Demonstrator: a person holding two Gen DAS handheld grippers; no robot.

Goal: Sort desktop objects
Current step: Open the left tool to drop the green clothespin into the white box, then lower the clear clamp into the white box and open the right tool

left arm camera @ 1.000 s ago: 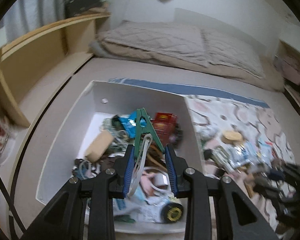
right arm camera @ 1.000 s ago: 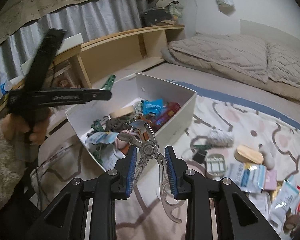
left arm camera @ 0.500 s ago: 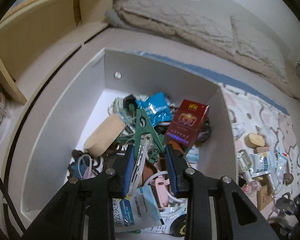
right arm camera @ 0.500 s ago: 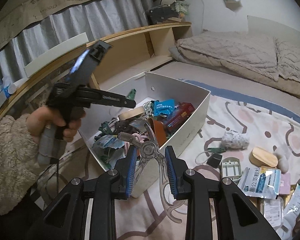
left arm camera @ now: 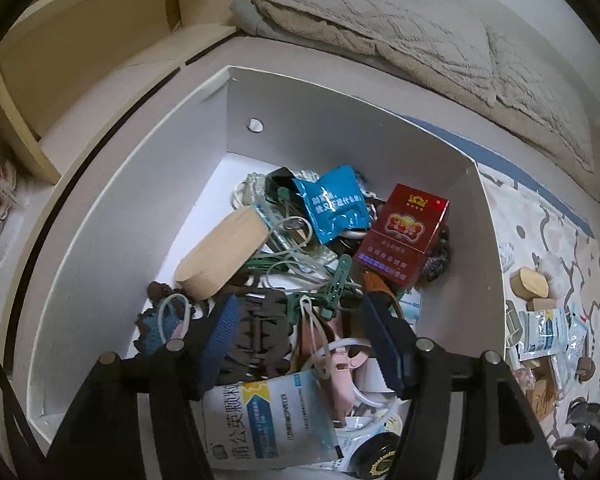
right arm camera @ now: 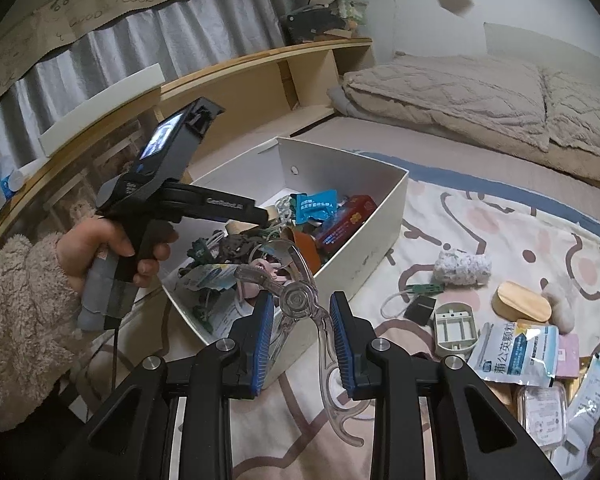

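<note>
A white box (left arm camera: 340, 112) holds several small objects: a red pack (left arm camera: 404, 232), a blue sachet (left arm camera: 334, 204), a wooden oval (left arm camera: 228, 252). My left gripper (left arm camera: 304, 344) hangs open over the box. A green clip (left arm camera: 332, 284) lies in the pile just past its fingertips. My right gripper (right arm camera: 300, 324) is shut on a clear plastic tool (right arm camera: 300, 300) and holds it by the near corner of the box (right arm camera: 384, 216). The left gripper also shows in the right wrist view (right arm camera: 204, 204), held in a hand.
Loose items lie on the patterned mat right of the box: a white bundle (right arm camera: 462, 268), a wooden oval (right arm camera: 524, 308), a grey holder (right arm camera: 456, 326), a blue-white sachet (right arm camera: 516, 354). A wooden shelf (right arm camera: 260, 80) runs at left. Bedding (right arm camera: 480, 96) lies behind.
My left gripper came down over the box, opened and let the green clip drop into the pile. My right gripper came closer to the box with the clear tool.
</note>
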